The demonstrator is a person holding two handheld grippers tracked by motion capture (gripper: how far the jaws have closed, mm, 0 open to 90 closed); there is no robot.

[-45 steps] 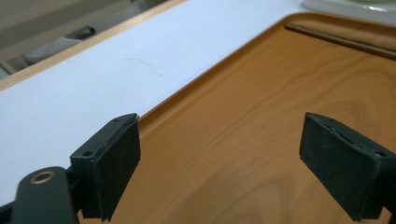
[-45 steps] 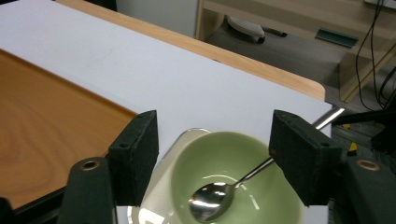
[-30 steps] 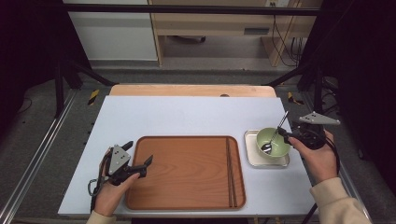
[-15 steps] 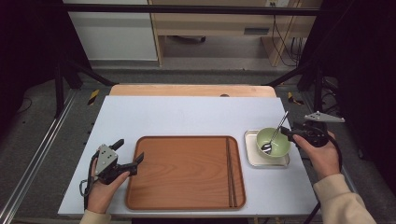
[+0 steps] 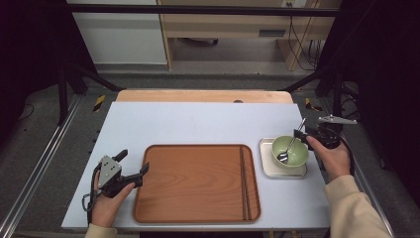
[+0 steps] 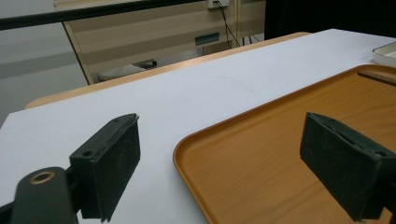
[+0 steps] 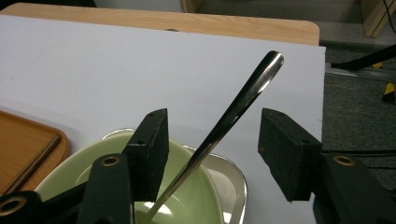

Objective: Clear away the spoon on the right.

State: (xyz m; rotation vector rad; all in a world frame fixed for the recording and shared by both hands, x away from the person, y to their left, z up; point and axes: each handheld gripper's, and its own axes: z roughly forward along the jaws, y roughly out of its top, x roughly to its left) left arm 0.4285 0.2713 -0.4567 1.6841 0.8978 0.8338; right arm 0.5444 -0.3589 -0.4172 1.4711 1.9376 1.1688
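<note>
A pale green bowl [image 5: 289, 150] stands on a small metal tray [image 5: 267, 168] at the table's right side. A steel spoon [image 5: 292, 146] leans in it, handle up and to the right. My right gripper [image 5: 303, 135] is open at the bowl's right rim. In the right gripper view its pads [image 7: 152, 147] stand either side of the spoon handle [image 7: 243, 100] without touching it, above the bowl [image 7: 196, 191]. My left gripper [image 5: 132, 162] is open at the left edge of the wooden tray [image 5: 198, 183]. In the left gripper view the tray's corner [image 6: 196, 144] lies between the left gripper's [image 6: 229, 158] jaws.
Dark chopsticks [image 5: 243, 181] lie along the wooden tray's right side, also seen as chopsticks [image 7: 32, 158] in the right gripper view. The white tabletop [image 5: 198, 121] stretches behind the trays. A wooden strip [image 5: 198, 95] borders its far edge. Black frame posts stand at both sides.
My left gripper has slid a little left, off the wooden tray towards its left edge. My right gripper has shifted slightly farther back beside the bowl, still open at the spoon handle.
</note>
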